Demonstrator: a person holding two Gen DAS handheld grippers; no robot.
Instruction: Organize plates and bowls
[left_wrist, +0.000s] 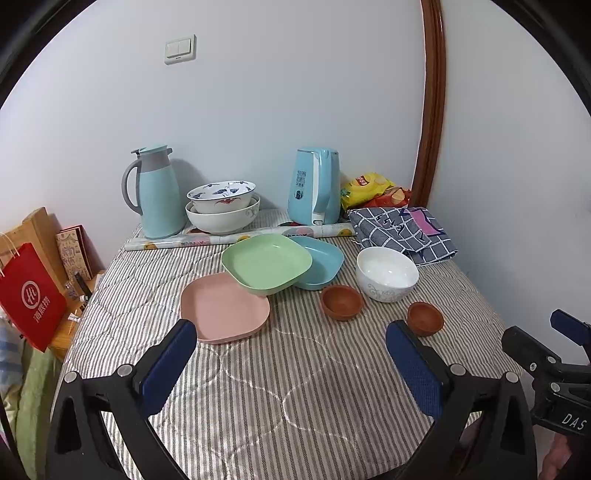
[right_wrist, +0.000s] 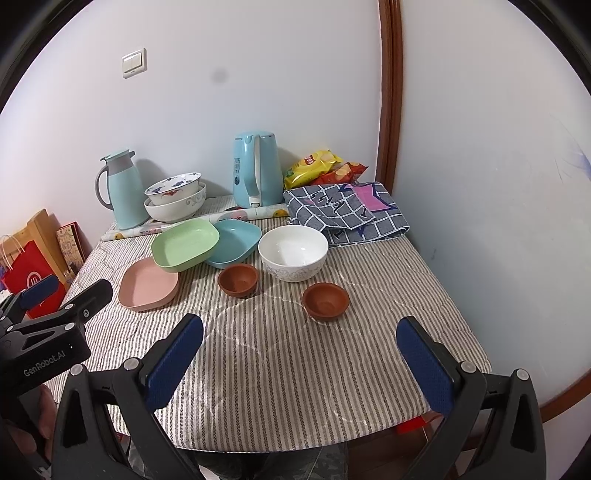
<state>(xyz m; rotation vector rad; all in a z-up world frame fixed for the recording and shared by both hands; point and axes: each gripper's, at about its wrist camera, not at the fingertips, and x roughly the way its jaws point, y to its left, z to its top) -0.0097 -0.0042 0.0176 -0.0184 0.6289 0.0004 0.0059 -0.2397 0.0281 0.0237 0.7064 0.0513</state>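
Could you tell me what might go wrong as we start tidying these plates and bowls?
1. The square green plastic plate rests tilted across the pink square plate and blue square plate; pulling either out could tip it.
2. The large white ceramic bowl sits close to a small brown clay bowl; grasping one may knock the other.

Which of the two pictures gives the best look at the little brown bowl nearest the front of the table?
The right wrist view: the nearer brown bowl sits whole and unobstructed. In the left wrist view it is partly hidden behind a finger.
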